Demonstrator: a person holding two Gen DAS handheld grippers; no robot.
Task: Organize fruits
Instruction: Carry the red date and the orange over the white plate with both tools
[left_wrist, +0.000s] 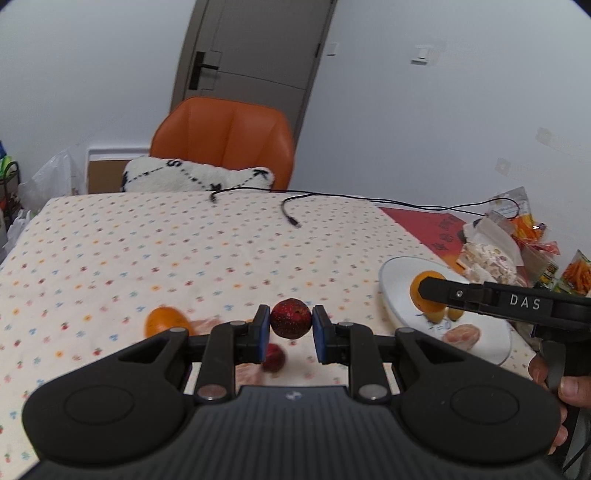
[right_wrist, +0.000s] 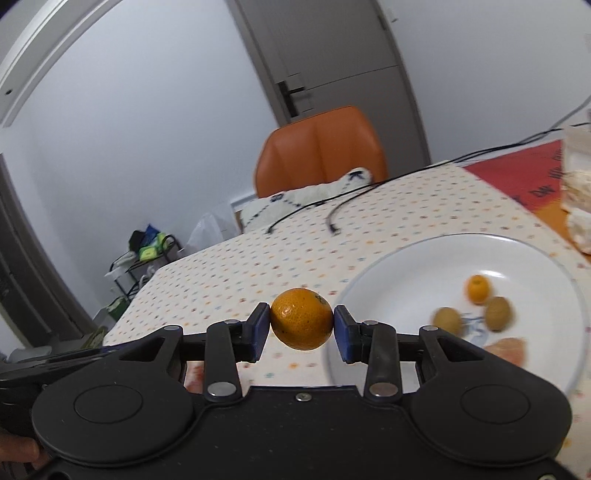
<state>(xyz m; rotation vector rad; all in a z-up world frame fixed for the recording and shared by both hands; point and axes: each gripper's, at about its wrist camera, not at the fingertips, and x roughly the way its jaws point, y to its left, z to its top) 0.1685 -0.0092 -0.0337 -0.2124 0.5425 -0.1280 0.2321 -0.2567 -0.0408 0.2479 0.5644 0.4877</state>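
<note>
On white plate (right_wrist: 424, 254): two kiwis (right_wrist: 496, 313), perhaps one kumquat (right_wrist: 479, 288).

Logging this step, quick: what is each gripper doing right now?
Left gripper: shut on a small dark red speckled fruit, held above the table.
Right gripper: shut on a round orange tangerine, beside the white plate.

A: Matt black plastic on the fingers (left_wrist: 260, 332), blue rubbery pads. Glossy, smooth white plate (right_wrist: 406, 266).

B: Dimpled, shiny orange (right_wrist: 301, 318). Soft printed cloth over the tabletop (left_wrist: 147, 251).
</note>
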